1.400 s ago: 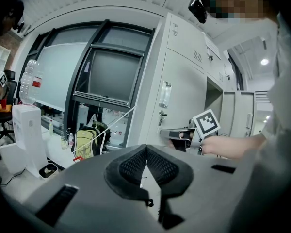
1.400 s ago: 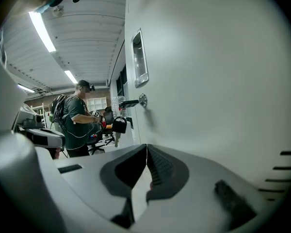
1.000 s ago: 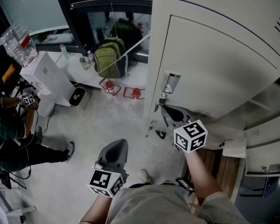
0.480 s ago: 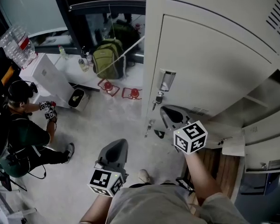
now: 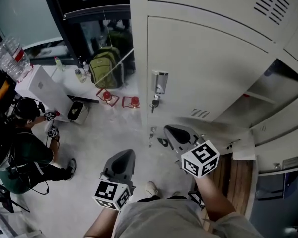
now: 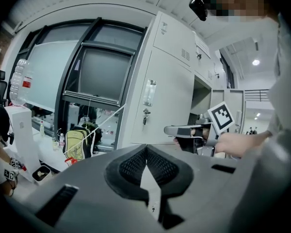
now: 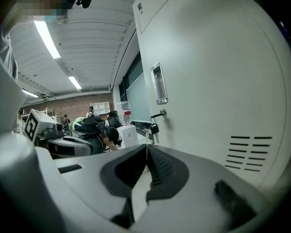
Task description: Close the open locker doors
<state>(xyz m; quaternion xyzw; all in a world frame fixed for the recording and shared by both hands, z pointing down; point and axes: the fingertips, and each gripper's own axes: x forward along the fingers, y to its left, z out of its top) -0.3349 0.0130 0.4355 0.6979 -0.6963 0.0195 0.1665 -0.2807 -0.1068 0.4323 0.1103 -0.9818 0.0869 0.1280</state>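
An open cream locker door (image 5: pixel 203 68) fills the upper right of the head view. It has a recessed handle (image 5: pixel 160 83), a key (image 5: pixel 153 103) hanging in its lock and vent slots low down. Right of it the locker's inside with a shelf (image 5: pixel 258 97) shows. My right gripper (image 5: pixel 169 132) is shut and empty, its tips close under the door's lower part; whether it touches I cannot tell. In the right gripper view (image 7: pixel 146 147) the door (image 7: pixel 223 81) stands right alongside. My left gripper (image 5: pixel 126 153) hangs lower left, shut and empty, away from the door (image 6: pixel 165 101).
A green backpack (image 5: pixel 103 66) and red items (image 5: pixel 108 97) lie on the floor beyond the door. A white box (image 5: pixel 44 88) and a crouching person (image 5: pixel 30 143) are at the left. Other locker doors (image 5: pixel 283 138) and a wooden panel (image 5: pixel 236 172) are at the right.
The door's edge and handle now sit further left in the head view, with more of the locker's inside showing. My right gripper stayed by the door's lower part. The left gripper barely moved.
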